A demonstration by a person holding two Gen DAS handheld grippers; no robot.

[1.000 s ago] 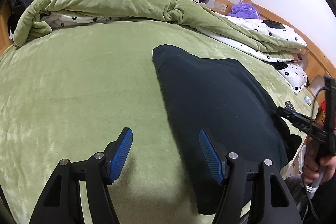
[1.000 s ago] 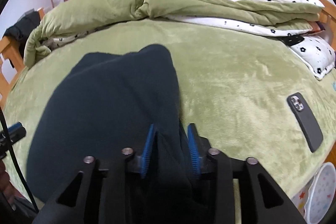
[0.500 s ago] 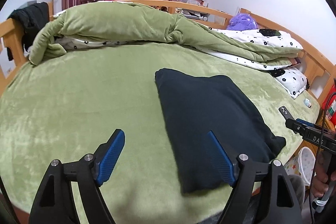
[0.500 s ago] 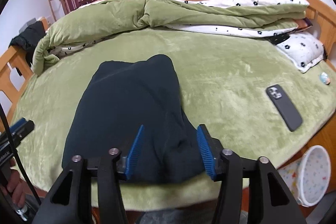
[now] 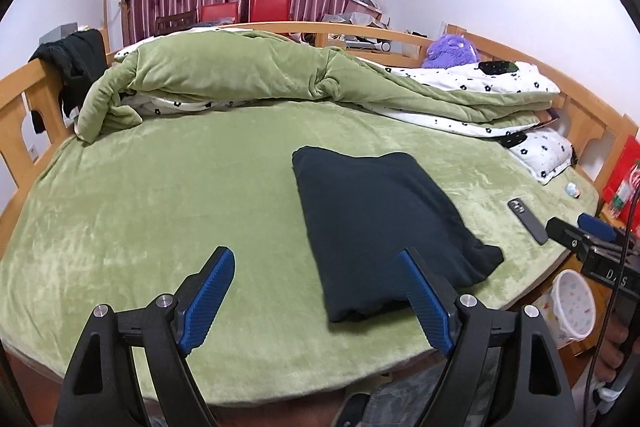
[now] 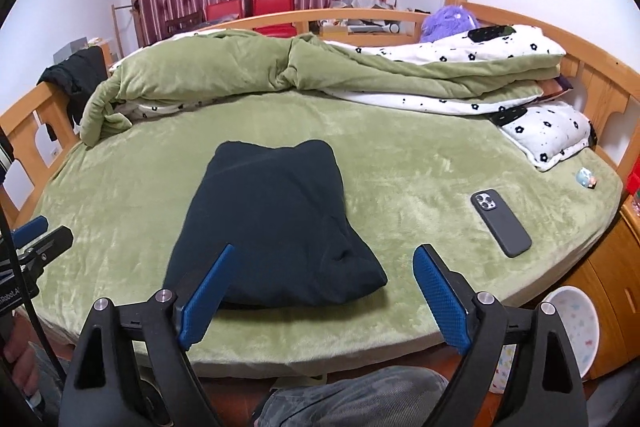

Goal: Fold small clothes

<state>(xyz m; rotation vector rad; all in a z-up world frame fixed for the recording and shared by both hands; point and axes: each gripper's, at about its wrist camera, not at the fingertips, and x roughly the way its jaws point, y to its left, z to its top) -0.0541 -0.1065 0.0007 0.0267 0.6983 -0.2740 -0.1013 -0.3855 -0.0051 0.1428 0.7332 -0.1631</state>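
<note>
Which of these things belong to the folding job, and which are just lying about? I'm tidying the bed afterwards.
Part of the job:
- dark folded garment
- left claw, open
- right claw, open, its jaws have just been opening, nothing between them

Just lying about:
- phone
- green duvet
- floral pillow
- purple plush toy
</note>
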